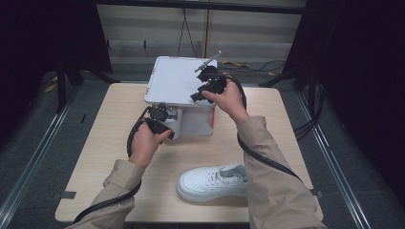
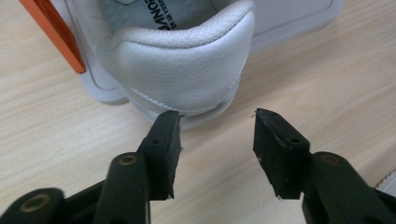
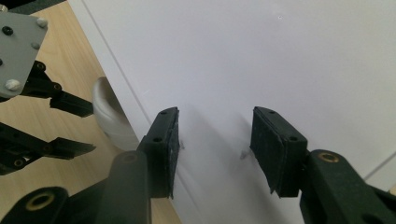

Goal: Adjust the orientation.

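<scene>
Wooden table (image 1: 119,138): shoebox (image 1: 176,78) holds white sneaker (image 2: 182,60).

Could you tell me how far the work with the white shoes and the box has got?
One white leather sneaker lies loose on the wooden table. A second white sneaker's heel sticks out from under the white shoebox lid. The right gripper presses on that lid, jaws apart; the left gripper stands open before the heel, not gripping. Both shoes are unsettled.
</scene>
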Action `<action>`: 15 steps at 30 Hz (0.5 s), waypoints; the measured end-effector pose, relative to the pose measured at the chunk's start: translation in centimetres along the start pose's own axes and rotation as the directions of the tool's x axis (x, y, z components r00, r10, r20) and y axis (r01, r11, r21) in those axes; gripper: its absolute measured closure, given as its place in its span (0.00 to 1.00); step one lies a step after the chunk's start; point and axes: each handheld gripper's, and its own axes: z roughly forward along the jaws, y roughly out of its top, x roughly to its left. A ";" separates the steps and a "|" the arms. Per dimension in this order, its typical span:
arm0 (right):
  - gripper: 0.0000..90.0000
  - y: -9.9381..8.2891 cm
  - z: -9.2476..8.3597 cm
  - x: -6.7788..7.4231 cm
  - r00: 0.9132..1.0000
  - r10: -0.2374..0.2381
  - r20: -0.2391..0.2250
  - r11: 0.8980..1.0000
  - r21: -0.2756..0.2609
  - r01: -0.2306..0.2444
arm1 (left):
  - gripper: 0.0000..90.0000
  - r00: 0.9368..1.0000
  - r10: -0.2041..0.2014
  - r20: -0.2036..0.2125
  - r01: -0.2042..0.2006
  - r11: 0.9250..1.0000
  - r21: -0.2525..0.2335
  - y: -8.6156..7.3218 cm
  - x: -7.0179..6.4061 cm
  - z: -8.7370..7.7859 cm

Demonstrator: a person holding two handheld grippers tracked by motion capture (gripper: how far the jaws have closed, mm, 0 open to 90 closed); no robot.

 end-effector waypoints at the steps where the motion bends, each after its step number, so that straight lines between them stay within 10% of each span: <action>1: 0.58 0.0 0.0 0.0 1.000 0.000 0.000 1.000 0.000 0.000 | 0.56 1.000 0.000 0.000 0.000 1.000 0.000 0.0 0.0 0.0; 15: 0.58 0.0 0.0 -0.1 1.000 -0.004 -0.005 1.000 -0.007 0.003 | 0.48 0.999 0.027 0.021 -0.027 1.000 -0.004 -0.1 0.2 -0.1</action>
